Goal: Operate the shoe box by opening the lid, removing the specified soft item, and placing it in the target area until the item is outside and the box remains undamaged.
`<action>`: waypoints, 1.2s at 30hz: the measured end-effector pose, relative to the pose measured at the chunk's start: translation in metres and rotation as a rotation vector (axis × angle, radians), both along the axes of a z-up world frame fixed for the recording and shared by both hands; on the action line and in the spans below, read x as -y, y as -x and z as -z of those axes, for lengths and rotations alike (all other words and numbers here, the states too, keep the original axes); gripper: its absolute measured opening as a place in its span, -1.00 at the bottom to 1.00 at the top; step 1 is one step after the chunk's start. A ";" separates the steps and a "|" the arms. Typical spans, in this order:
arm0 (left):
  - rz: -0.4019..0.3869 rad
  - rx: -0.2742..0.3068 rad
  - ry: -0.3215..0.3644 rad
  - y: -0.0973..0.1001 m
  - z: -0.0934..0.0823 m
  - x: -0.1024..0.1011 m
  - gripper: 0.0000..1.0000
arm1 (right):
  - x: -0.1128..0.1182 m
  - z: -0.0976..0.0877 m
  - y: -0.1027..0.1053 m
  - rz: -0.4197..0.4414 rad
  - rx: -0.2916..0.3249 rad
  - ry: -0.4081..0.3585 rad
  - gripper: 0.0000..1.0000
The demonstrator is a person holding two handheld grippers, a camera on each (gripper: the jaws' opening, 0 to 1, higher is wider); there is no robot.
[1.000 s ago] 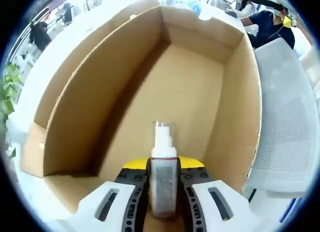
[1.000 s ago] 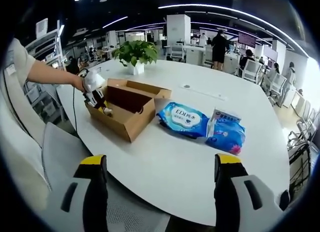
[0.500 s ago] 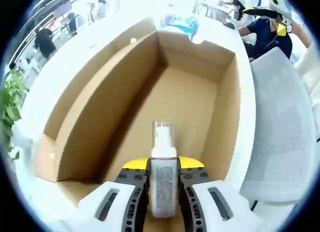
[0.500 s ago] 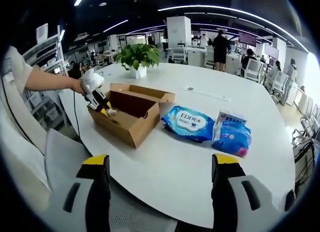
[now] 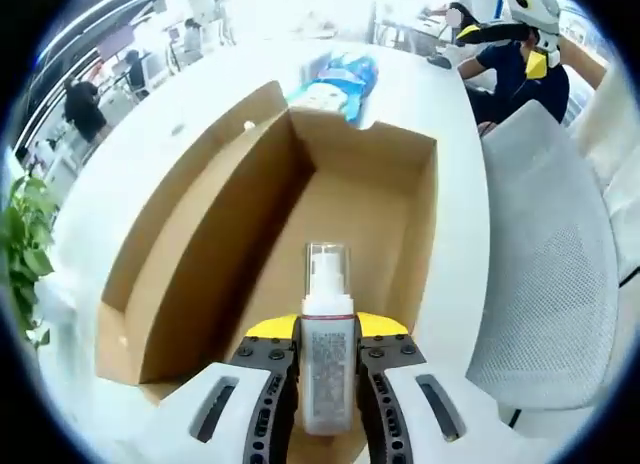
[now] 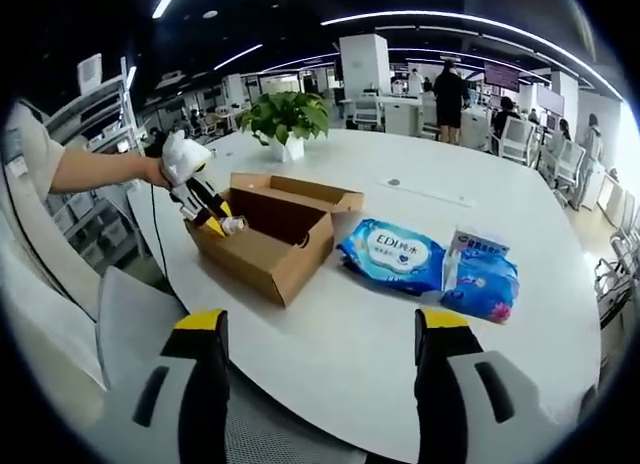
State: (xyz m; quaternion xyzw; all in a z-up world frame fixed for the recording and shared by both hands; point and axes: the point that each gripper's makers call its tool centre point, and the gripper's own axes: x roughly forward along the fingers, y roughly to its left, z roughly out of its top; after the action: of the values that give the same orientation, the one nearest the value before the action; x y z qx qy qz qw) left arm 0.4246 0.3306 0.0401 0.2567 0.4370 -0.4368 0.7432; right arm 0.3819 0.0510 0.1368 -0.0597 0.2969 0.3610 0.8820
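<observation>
Open shoe box (image 5: 300, 234) unobstructed above; wipe packs (image 6: 400, 256) lie beside it.

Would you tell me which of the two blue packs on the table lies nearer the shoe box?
The flat blue pack printed with large white lettering, lying just beside the shoe box. The other blue pack lies beyond it, farther from the box.

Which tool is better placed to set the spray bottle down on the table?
Left. The left tool is shut on the bottle, held above the open box. The right tool hangs open and empty, back from the table edge.
</observation>
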 end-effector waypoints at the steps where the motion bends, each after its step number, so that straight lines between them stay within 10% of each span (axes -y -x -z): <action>1: 0.006 0.003 0.001 0.001 -0.002 0.001 -0.64 | -0.001 0.000 0.000 -0.005 0.001 -0.001 0.42; 36: 0.242 0.019 0.100 0.024 -0.060 0.078 -0.64 | -0.052 -0.019 -0.008 -0.236 0.087 -0.043 -0.02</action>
State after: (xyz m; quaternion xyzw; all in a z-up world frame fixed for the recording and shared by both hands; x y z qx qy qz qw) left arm 0.4011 0.2523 0.1006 0.2741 0.3735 -0.5421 0.7011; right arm 0.3903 0.1030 0.1562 -0.0907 0.2417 0.4655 0.8466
